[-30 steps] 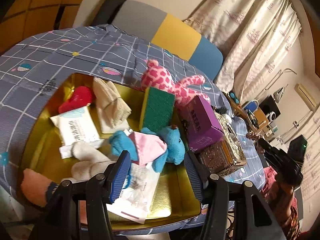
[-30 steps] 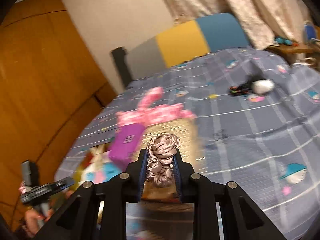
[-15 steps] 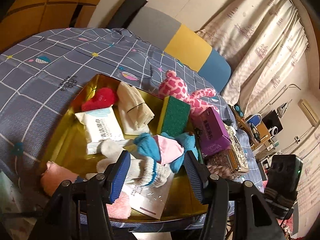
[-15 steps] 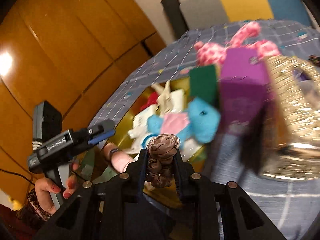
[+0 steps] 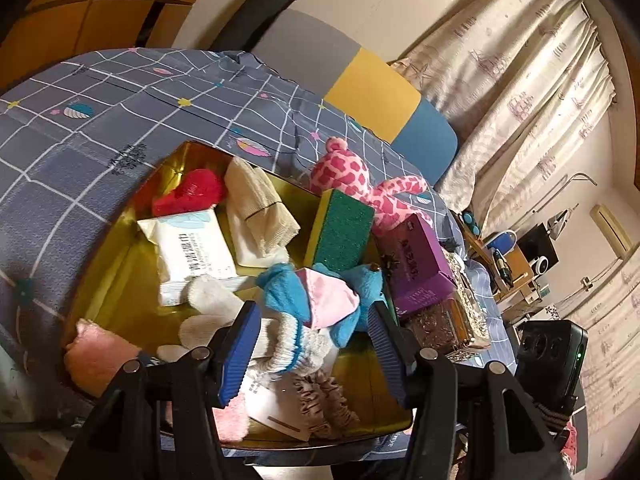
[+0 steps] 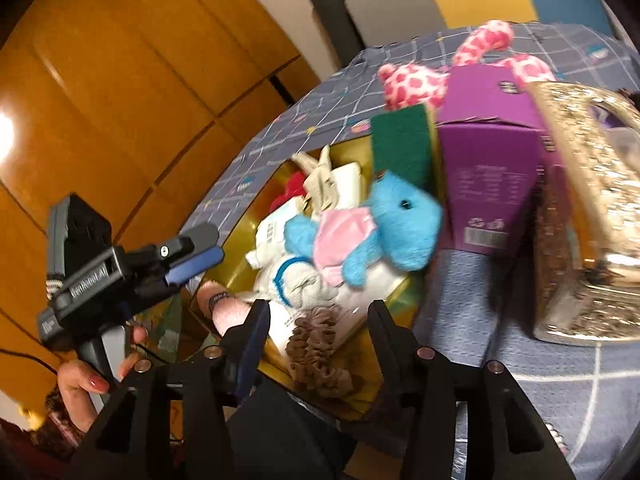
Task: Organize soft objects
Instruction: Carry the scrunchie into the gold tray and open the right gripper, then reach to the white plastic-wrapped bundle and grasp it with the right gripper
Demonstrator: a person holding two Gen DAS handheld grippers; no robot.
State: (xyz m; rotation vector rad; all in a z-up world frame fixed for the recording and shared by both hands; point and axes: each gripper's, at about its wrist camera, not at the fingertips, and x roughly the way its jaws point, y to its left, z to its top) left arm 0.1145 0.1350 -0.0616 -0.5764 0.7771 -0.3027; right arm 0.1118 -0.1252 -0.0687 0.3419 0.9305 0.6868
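**Scrunchie released into the gold tray**

The right hand-held gripper (image 6: 318,354) now stands with its jaws wide apart; half a second ago they were pinched on the brown satin scrunchie (image 6: 316,354), which has since dropped out of the grip. The scrunchie lies at the near edge of the gold tray (image 6: 236,236), between the spread fingers in the right wrist view, partly on a white packet. In the left wrist view the same scrunchie (image 5: 326,404) has newly appeared at the tray's near rim, beside the white packet (image 5: 276,408); it was not there in the earlier frames.

The left hand-held gripper (image 5: 312,354) hangs over the near side of the tray, jaws wide as before and holding nothing. Below it sit the white glove with blue cuff (image 5: 240,320) and the blue plush toy with a pink cloth (image 5: 320,296).

The rest of the tray looks unchanged: a wet-wipe pack (image 5: 192,252), a red plush piece (image 5: 192,192), folded cream socks (image 5: 256,208) and a green-and-yellow sponge (image 5: 340,232) propped upright at the far side. A pink fuzzy item (image 5: 96,360) rests on the tray's near left corner. Just beside the tray on the checked bedspread (image 5: 100,120) are a pink spotted plush (image 5: 360,176), a purple box (image 5: 416,264) and a glittery gold basket (image 6: 592,208).
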